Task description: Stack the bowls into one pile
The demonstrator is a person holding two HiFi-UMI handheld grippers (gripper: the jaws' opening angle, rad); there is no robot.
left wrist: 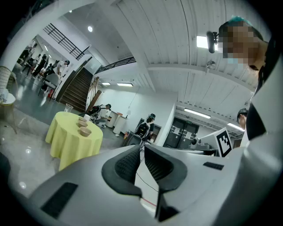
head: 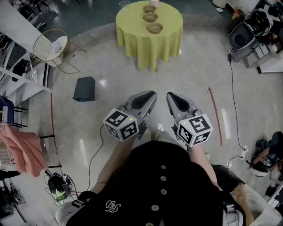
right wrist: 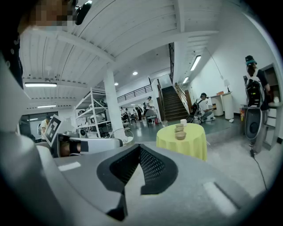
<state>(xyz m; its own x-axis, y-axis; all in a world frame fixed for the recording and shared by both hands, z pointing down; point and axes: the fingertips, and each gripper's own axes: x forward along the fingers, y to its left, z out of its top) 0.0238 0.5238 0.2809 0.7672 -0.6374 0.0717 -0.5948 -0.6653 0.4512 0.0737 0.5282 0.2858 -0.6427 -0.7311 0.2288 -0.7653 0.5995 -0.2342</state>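
Three bowls [head: 150, 17] sit in a row on the yellow table [head: 146, 44] — far ahead of my jaws. My left gripper [head: 153, 93] and right gripper [head: 169, 94] are both closed, holding nothing.

Bright, even ceiling strip lights [right wrist: 40, 84], glare on glossy floor [head: 102, 82], heavy fisheye edge distortion.

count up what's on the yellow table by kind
bowls: 3
clear cup: 1
white cup: 1
total: 5
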